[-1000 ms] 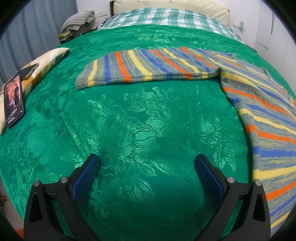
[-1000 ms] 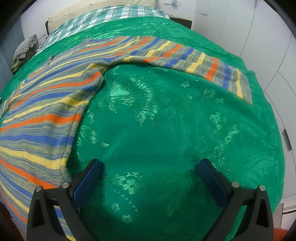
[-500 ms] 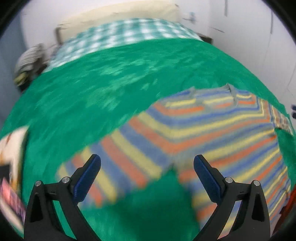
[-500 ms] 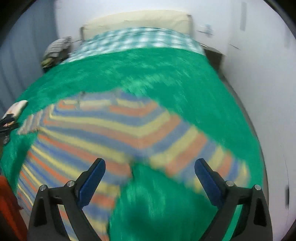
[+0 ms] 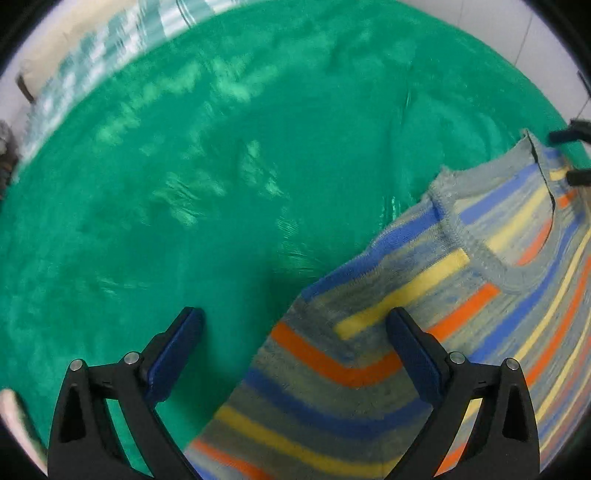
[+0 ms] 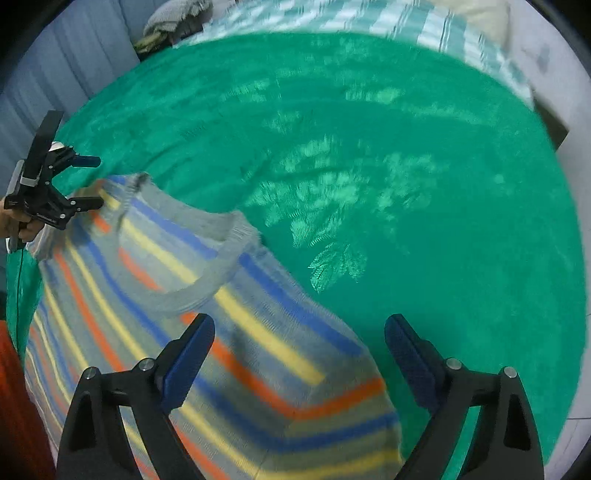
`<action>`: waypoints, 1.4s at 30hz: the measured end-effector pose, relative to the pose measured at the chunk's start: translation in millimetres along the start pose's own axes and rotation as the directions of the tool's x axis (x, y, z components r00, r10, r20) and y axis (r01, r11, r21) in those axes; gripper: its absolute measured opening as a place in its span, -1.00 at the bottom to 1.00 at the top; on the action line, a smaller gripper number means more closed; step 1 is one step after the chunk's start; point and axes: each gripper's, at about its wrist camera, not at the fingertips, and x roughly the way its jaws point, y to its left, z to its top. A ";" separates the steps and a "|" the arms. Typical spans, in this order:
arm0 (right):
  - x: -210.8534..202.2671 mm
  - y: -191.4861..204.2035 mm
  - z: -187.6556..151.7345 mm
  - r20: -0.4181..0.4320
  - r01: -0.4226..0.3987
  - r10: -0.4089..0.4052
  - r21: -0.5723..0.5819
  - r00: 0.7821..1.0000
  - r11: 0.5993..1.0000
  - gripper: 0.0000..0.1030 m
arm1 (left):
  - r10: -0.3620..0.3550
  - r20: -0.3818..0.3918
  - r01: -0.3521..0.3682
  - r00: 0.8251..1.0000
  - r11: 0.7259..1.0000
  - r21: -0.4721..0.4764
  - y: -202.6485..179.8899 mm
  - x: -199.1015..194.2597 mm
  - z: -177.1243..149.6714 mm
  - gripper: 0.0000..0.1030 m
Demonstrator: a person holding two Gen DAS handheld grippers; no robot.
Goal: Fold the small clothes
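A striped knit sweater (image 5: 424, 325) in grey, blue, yellow and orange lies flat on the green bedspread (image 5: 221, 166). My left gripper (image 5: 295, 332) is open just above its left shoulder, with the grey neckline (image 5: 480, 251) to the right. My right gripper (image 6: 299, 339) is open just above the right shoulder of the sweater (image 6: 229, 350), with the neckline (image 6: 207, 291) to the left. The left gripper also shows in the right wrist view (image 6: 86, 182), jaws apart, at the far shoulder. The right gripper's fingertips (image 5: 563, 136) show at the right edge of the left wrist view.
The green bedspread (image 6: 406, 184) stretches ahead of both grippers to a checked blanket (image 6: 369, 18) and a pillow at the headboard. A pile of cloth (image 6: 173, 18) sits at the far left by grey curtains. White walls stand to the right.
Both grippers have swept from the lower part of the bed up to the sweater's shoulders, one at each side of the neckline. Both stay open and empty.
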 end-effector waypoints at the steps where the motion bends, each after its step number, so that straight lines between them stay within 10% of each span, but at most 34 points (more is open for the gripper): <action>1: 9.9 -2.5 2.0 -0.026 -0.031 0.031 0.003 0.999 1.000 0.64 | -0.021 0.012 0.021 1.000 1.000 0.005 -0.8 -0.4 0.0 0.91; 2: 19.4 0.1 2.6 -0.053 -0.051 0.050 -0.022 0.997 0.998 0.30 | -0.042 0.035 0.041 0.998 0.999 0.018 -3.1 -3.5 -1.0 0.42; 3: 21.9 8.9 2.6 -0.045 -0.014 0.010 -0.089 0.999 0.996 -0.34 | -0.071 0.047 0.070 0.996 0.997 0.033 -6.4 -6.8 -0.5 -0.56; 4: 21.2 13.1 4.7 -0.034 0.002 -0.006 -0.117 0.999 0.993 -0.88 | -0.048 0.063 0.045 0.997 0.997 0.059 -12.6 -12.0 0.9 -0.87; 10: 5.2 34.7 16.8 0.098 0.287 -0.272 -0.201 0.957 0.936 -0.88 | 0.193 0.187 -0.214 0.963 0.971 0.103 -28.1 -16.3 12.4 -0.90; 15: 40.9 39.2 13.2 0.057 0.375 -0.371 -0.194 0.927 0.907 -0.87 | 0.260 0.210 -0.278 0.943 0.958 0.063 -36.0 -1.1 7.0 -0.81; 17: 41.6 39.0 13.6 0.058 0.374 -0.369 -0.171 0.928 0.912 -0.84 | 0.250 0.209 -0.257 0.946 0.966 0.007 -29.9 -7.1 6.9 -0.42; 18: 36.4 35.4 14.1 0.059 0.356 -0.351 -0.137 0.935 0.924 -0.59 | 0.248 0.204 -0.247 0.947 0.969 -0.027 -25.7 -11.6 7.8 0.12; 21: 13.1 25.4 10.9 0.076 0.348 -0.344 -0.051 0.936 0.936 0.62 | 0.297 0.240 -0.273 0.924 0.953 -0.129 -3.9 -45.9 -2.5 0.42; 27: -79.4 30.5 -49.1 0.209 0.355 -0.360 0.066 0.909 0.933 0.62 | 0.247 0.328 -0.149 0.912 0.943 -0.296 6.8 -143.6 -91.5 0.81; 34: -194.2 82.8 -205.9 0.411 0.343 -0.450 0.309 0.793 0.887 0.96 | 0.250 0.317 -0.112 0.915 0.911 -0.396 -47.9 -182.7 -251.0 0.93; 42: -158.9 139.4 -328.6 0.334 0.308 -0.495 0.479 0.802 0.822 0.96 | 0.232 0.189 -0.101 0.954 0.845 -0.526 -67.1 -122.8 -331.0 0.92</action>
